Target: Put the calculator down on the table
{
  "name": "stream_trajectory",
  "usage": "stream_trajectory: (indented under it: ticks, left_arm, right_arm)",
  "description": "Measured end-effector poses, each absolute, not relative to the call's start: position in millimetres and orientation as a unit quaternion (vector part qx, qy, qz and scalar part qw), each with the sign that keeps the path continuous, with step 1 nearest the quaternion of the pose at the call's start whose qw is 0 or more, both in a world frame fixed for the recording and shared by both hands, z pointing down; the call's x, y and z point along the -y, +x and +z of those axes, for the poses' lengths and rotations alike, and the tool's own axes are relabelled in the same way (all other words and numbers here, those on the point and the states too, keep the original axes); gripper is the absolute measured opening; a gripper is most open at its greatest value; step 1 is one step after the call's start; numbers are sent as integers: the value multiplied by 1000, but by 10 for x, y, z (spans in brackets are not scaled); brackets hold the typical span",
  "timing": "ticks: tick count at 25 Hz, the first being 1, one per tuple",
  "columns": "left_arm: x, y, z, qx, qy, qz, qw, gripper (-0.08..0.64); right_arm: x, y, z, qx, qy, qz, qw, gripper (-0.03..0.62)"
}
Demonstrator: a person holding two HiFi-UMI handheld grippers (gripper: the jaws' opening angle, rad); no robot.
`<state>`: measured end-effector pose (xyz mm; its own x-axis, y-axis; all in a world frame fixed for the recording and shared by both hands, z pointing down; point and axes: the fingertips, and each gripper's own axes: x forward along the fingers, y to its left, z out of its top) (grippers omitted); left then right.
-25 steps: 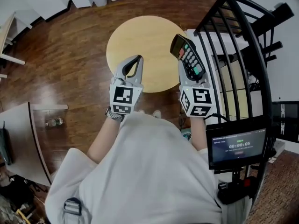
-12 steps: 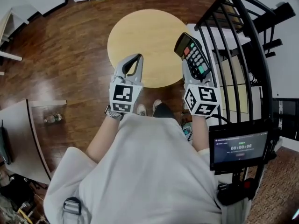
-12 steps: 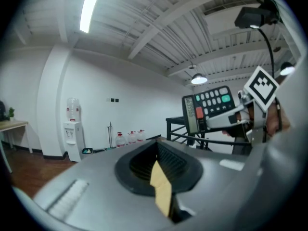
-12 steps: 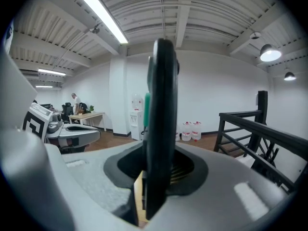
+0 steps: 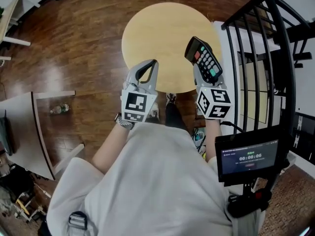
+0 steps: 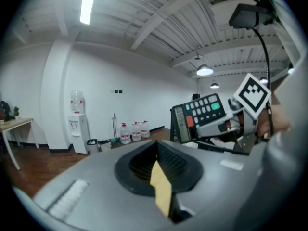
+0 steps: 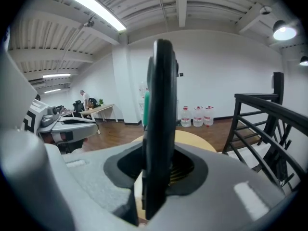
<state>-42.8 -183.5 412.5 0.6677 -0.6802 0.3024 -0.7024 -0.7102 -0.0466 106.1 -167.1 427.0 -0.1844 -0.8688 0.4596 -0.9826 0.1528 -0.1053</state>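
Observation:
The black calculator (image 5: 202,58), with red, green and white keys, is tilted up over the right edge of the round wooden table (image 5: 162,28). My right gripper (image 5: 200,73) is shut on its lower end. In the right gripper view the calculator (image 7: 160,119) stands edge-on between the jaws, with the table (image 7: 195,141) below and beyond it. My left gripper (image 5: 149,67) hangs over the table's near edge, shut and holding nothing. From the left gripper view the calculator (image 6: 198,115) shows at the right, keys facing me.
A black metal railing (image 5: 266,58) runs close along the right of the table. A screen on a stand (image 5: 248,157) sits at lower right. A grey desk (image 5: 27,132) and a bottle (image 5: 59,109) on the floor lie to the left. Water jugs (image 6: 133,131) line the far wall.
Both grippers have sunk toward the table and sit nearer its edge. The calculator stays gripped in the right gripper, and the left stays shut.

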Motion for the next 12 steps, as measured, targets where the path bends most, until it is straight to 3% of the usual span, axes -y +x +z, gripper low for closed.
stream_trajectory:
  ticks: [12]
  left_arm:
    - [2140,-462,4297,413,893,163,74,5]
  right_arm:
    - [2155,910,4976,760,565,282,153,114]
